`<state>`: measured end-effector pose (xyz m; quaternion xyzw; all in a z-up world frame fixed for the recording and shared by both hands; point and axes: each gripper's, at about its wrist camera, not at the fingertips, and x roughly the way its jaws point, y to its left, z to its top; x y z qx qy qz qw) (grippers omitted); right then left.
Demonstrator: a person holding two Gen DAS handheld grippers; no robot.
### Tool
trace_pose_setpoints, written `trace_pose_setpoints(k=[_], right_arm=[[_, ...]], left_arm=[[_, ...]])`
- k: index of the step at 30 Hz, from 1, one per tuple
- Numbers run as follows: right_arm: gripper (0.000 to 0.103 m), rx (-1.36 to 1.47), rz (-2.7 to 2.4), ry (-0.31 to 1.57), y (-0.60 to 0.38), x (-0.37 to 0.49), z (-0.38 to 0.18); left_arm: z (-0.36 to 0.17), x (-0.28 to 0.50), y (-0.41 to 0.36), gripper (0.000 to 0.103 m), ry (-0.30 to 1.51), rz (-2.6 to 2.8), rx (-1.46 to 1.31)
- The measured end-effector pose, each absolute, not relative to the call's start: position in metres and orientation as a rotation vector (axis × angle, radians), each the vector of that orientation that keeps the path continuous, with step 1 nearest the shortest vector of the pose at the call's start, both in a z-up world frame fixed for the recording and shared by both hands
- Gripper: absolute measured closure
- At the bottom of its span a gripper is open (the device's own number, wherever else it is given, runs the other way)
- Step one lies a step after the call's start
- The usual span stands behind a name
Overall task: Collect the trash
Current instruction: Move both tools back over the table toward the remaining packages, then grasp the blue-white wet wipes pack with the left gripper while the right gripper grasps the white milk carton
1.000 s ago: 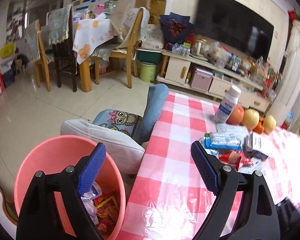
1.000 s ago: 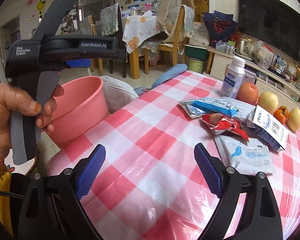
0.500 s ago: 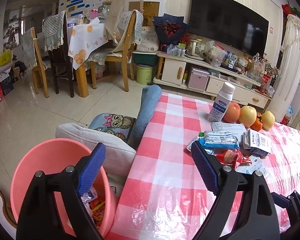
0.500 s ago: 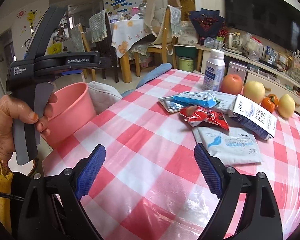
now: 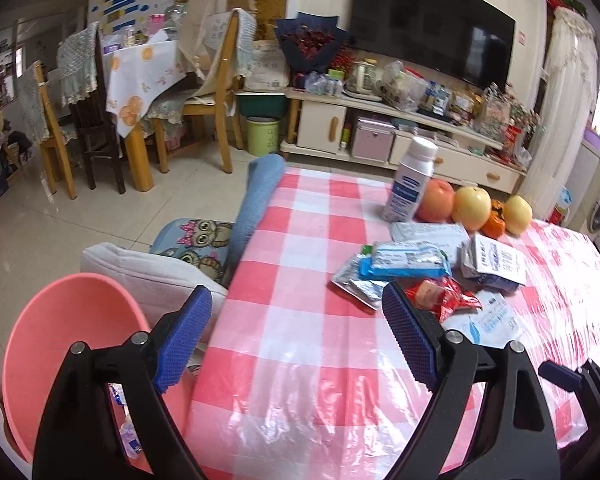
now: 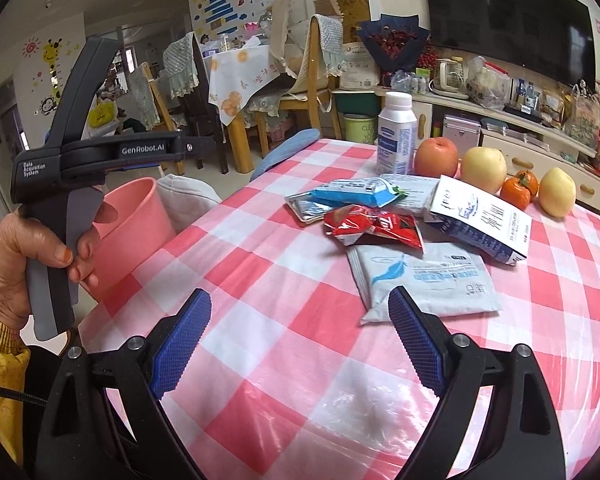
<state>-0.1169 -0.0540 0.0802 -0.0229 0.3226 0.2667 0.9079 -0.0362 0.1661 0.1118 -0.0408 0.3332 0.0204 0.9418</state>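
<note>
Several wrappers lie in a heap on the pink checked table (image 6: 260, 360): a white pouch (image 6: 424, 280), a red snack wrapper (image 6: 376, 226), a blue wrapper (image 6: 356, 194), a silver pouch (image 6: 304, 206) and a white-and-blue carton (image 6: 480, 220). My right gripper (image 6: 300, 320) is open and empty, its right finger just short of the white pouch. My left gripper (image 5: 296, 316) is open and empty over the table's left edge, the heap (image 5: 404, 264) ahead on its right. The pink bin (image 5: 60, 340) stands on the floor to its left, with scraps inside.
A white bottle (image 5: 412, 184) and a row of fruit (image 5: 472, 208) stand behind the heap. A cushioned chair (image 5: 152, 272) sits between bin and table. A hand (image 6: 16, 264) holds the left gripper's handle (image 6: 60, 184). Dining chairs and a TV cabinet stand farther back.
Both grippers have drifted right along the table. In the left view the bin slid leftward and the heap came closer to centre. Both stayed open and empty.
</note>
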Motion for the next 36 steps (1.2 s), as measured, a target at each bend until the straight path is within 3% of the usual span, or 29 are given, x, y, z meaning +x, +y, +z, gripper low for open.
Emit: trace_pose_setpoints(k=[13,24,29,36], right_arm=[[0.014,-0.076,0.497,0.673,-0.089,-0.106,0.081],[0.013,-0.059,0.499,0.725,-0.108,-0.097,0.076],[0.013,-0.010,0.487,0.768,-0.122,-0.091,0.075],[0.013,0.065,0.483,0.804,-0.143,-0.086,0.077]], left_arm=[[0.104,-0.018,0.115,0.015,0.730,-0.088,-0.114],[0.088,0.079,0.061,0.016,0.836,-0.081,-0.174],[0.079,0.131,0.047,0.026,0.877,0.002,-0.234],[0.060,0.178,0.043,0.028,0.957,0.071,-0.294]])
